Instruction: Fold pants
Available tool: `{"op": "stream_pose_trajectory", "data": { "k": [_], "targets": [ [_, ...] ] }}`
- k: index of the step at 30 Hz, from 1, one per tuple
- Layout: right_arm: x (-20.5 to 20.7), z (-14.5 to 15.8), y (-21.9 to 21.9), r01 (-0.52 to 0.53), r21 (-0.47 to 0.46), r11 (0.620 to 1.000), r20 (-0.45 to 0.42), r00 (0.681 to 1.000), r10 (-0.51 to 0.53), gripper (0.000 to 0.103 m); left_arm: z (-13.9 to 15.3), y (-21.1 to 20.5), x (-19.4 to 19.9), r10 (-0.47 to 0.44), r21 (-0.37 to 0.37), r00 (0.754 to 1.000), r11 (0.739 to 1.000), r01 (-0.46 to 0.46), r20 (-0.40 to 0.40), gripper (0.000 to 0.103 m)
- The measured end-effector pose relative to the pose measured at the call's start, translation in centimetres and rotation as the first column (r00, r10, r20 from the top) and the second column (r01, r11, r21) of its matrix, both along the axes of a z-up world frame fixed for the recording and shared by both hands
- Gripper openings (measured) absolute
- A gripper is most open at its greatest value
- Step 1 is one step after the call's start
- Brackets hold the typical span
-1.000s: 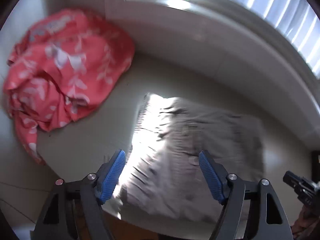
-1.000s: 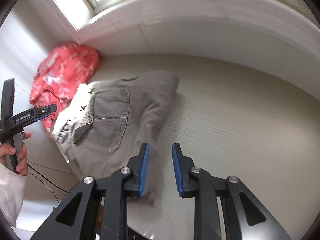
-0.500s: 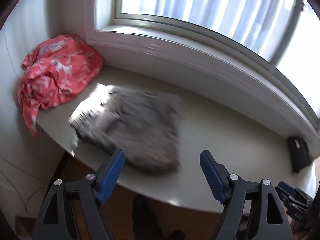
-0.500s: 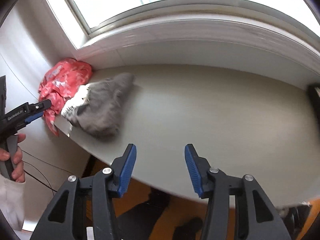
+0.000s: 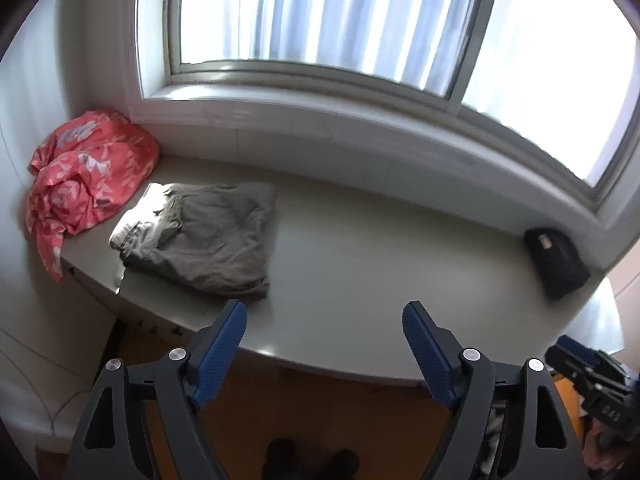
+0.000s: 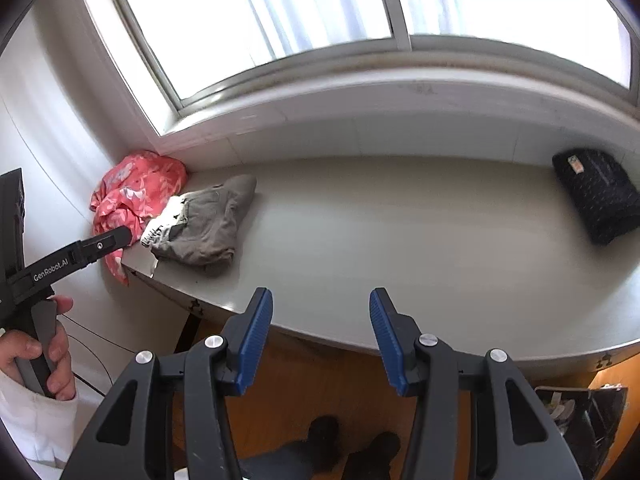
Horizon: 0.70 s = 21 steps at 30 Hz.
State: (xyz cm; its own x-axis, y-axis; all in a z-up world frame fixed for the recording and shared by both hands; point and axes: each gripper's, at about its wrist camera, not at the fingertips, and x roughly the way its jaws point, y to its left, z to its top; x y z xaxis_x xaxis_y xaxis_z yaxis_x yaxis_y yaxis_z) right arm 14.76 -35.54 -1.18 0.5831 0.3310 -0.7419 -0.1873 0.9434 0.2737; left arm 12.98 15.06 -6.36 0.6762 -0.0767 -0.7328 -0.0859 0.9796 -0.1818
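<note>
Grey-brown pants (image 5: 208, 236) lie folded into a compact rectangle at the left end of the pale table (image 5: 380, 280), with sunlight on the waistband end. They also show in the right wrist view (image 6: 204, 224). My left gripper (image 5: 324, 320) is open and empty, held back above the table's front edge, apart from the pants. My right gripper (image 6: 320, 308) is open and empty, also back at the front edge. The left gripper's body (image 6: 60, 260) shows at the left of the right wrist view.
A crumpled coral floral garment (image 5: 84, 168) lies in the far left corner beside the pants. A black pouch (image 5: 556, 256) sits at the far right under the window sill (image 5: 360, 132). The floor and feet show below the table edge.
Both grippers have pulled back and up from the pants. The right gripper has opened from nearly shut. The pants stay folded on the table.
</note>
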Motion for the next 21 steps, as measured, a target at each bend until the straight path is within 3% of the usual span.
{"op": "stream_pose_trajectory", "data": {
  "k": [5,10,21],
  "targets": [
    [0.2,1.4,3.7,0.008,-0.106,0.994,0.059,0.998,-0.002,0.046,2.0,0.8,-0.4,-0.016,-0.03,0.999,0.999,0.018,0.048,0.093],
    [0.4,1.4,5.9,0.033,-0.118,0.992,0.095,0.995,-0.022,0.046,3.0,1.2,-0.4,-0.053,-0.021,0.993,0.998,0.055,0.104,0.097],
    [-0.2,1.0,7.0,0.076,-0.12,0.99,0.098,0.993,-0.065,0.046,3.4,0.8,0.1,-0.12,0.007,0.984,0.993,0.12,0.13,0.097]
  ]
}}
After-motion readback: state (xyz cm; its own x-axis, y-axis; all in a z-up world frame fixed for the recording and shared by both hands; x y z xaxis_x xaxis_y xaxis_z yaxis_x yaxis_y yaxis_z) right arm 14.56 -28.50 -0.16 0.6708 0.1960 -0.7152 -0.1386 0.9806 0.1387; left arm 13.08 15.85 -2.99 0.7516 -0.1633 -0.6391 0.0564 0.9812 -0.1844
